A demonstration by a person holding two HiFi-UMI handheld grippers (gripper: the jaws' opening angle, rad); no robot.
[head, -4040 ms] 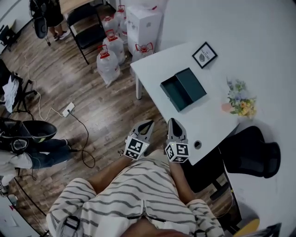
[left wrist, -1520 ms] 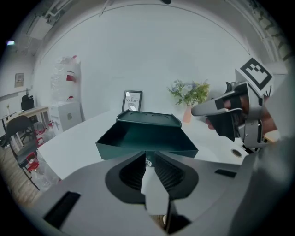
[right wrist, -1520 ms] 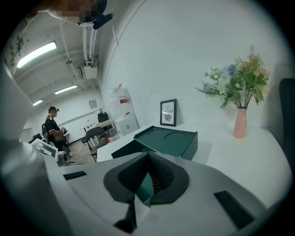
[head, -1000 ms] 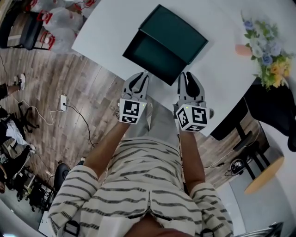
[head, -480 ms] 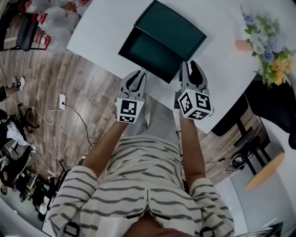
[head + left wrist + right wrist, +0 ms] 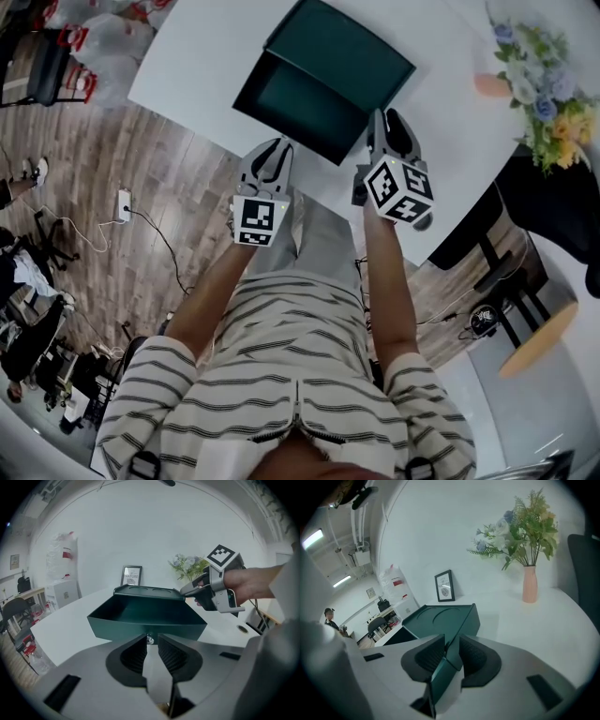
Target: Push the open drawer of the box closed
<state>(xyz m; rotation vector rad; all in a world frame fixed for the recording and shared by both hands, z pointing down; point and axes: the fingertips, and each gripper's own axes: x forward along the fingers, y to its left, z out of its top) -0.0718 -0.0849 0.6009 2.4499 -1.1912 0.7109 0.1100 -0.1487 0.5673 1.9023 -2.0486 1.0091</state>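
Right gripper [image 6: 389, 119] advanced, jaws just closing on part-hidden drawer [image 6: 302, 106] corner; left gripper [image 6: 274, 145] jaws slightly apart.

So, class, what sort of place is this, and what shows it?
Likely an office or workroom: white table, black chair, power strip on the wood floor.

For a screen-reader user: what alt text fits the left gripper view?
A dark green open drawer juts from its box on a white table, its small silver knob at the tips of the left gripper's parted jaws. The right gripper's jaws have just closed onto the drawer's right wall.
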